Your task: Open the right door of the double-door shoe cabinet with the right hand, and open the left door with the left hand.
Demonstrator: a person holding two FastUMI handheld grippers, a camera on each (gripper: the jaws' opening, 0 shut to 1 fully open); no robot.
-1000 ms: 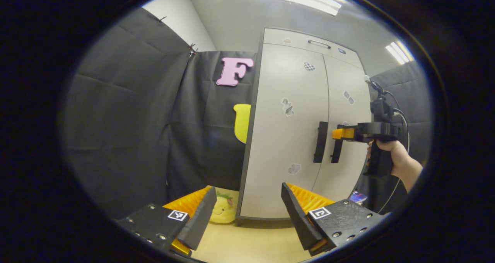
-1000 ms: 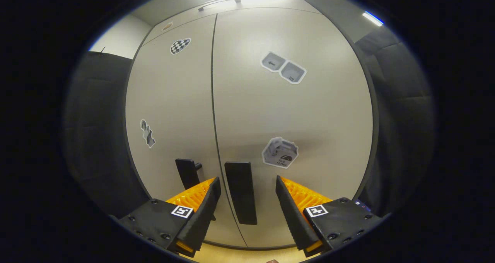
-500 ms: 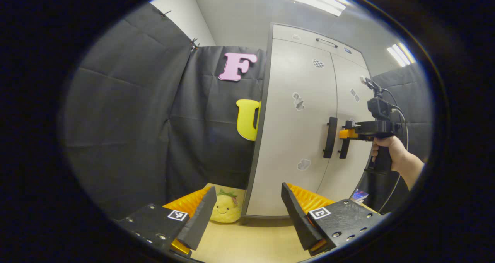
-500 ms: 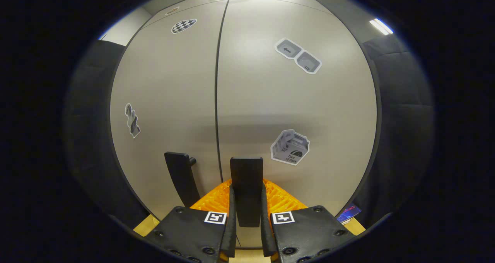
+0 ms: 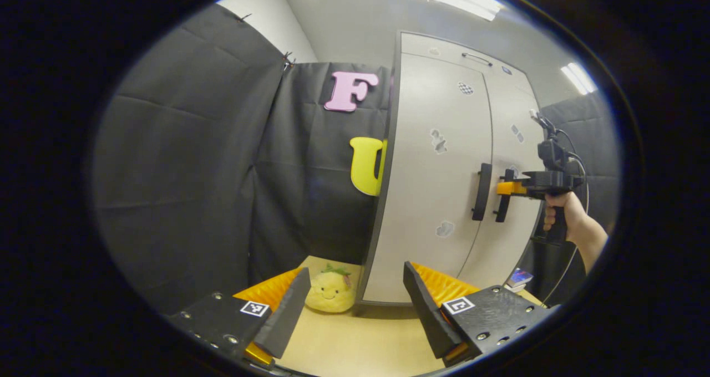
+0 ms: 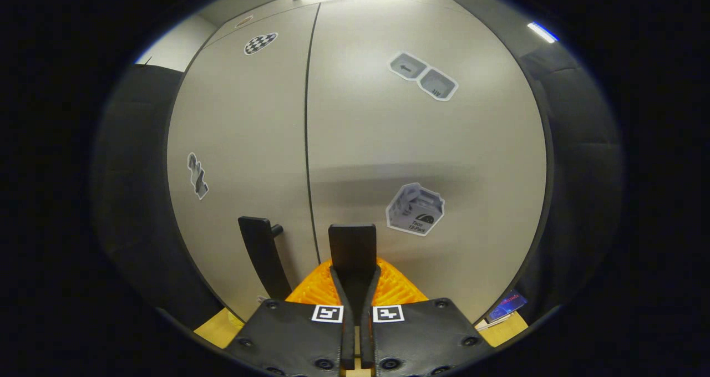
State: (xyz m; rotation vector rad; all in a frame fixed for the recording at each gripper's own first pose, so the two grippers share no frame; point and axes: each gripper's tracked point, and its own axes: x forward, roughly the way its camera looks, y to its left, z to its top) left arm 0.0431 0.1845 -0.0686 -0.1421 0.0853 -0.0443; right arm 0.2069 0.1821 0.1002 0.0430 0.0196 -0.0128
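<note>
The right gripper clamps the right door handle at 6 o'clock; the left gripper gapes idle; a crooked pull could slip the fingers off.

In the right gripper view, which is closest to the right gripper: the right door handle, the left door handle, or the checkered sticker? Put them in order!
1. The right door handle, gripped between the right gripper fingers.
2. The left door handle, just left of it on the other door.
3. The checkered sticker, high on the left door, farthest.
</note>
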